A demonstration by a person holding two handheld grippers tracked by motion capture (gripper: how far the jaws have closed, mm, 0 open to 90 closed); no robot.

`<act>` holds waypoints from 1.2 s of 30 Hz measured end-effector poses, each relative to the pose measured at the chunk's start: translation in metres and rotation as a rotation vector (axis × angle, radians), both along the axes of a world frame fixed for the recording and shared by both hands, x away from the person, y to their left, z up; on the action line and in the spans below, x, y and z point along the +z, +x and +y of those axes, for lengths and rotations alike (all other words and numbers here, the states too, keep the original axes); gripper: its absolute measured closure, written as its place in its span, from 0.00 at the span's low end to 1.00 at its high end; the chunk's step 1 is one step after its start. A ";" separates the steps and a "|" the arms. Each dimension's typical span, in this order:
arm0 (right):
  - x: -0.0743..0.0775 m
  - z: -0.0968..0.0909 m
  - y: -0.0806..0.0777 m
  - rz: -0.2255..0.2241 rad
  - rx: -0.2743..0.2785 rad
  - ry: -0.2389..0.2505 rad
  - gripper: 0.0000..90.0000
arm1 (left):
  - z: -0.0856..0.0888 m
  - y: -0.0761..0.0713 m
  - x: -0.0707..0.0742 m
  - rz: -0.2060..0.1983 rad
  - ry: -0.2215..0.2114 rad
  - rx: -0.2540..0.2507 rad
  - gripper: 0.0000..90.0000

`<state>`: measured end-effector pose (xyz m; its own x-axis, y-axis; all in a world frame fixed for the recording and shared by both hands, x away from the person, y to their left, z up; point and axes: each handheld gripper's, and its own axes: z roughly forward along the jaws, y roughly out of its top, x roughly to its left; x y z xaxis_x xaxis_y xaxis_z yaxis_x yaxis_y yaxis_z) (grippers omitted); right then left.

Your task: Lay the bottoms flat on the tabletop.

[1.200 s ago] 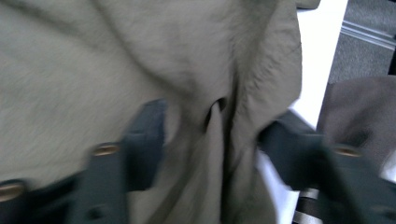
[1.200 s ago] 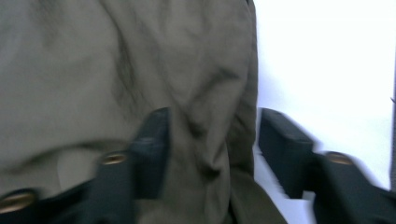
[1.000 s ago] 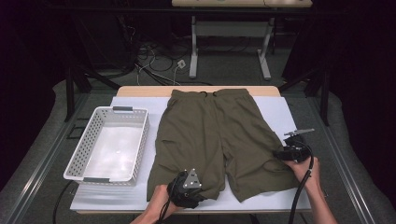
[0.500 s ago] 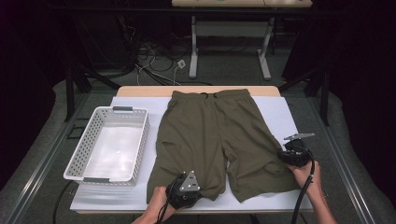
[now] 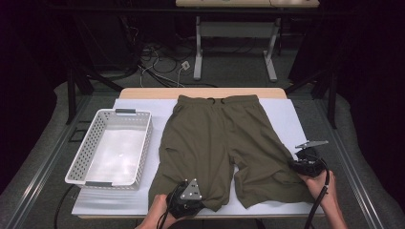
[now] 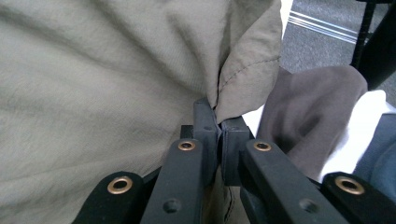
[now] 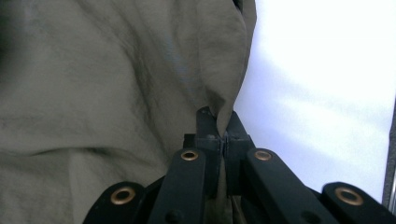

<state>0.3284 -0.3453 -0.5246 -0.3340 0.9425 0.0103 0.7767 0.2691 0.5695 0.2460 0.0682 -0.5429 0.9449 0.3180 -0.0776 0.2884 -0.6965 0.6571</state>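
**Both grippers pinch the shorts' leg hems**

We see olive shorts [image 5: 219,143] lying flat on the white sheet [image 5: 286,119], waistband far from us, beside a white basket [image 5: 112,148]. Our left gripper [image 6: 218,126] is pressed together on the left leg's hem; our right gripper [image 7: 223,126] clamps the right leg's outer edge.

You face a wooden table [image 5: 143,93] covered by a white sheet [image 5: 286,119]. On the sheet, a pair of olive shorts [image 5: 215,138] lies spread flat, waistband at the far edge. Just left sits a white perforated basket [image 5: 90,138].
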 end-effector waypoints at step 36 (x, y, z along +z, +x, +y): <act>-0.001 0.102 -0.052 -0.051 0.455 0.139 0.41 | 0.044 0.009 0.024 -0.079 -0.066 0.299 0.02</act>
<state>0.2762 -0.2431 -0.5252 -0.7160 0.6910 0.0988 0.5678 0.4943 0.6582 0.2555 0.1119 -0.5185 0.8140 0.5797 -0.0371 0.4202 -0.5436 0.7266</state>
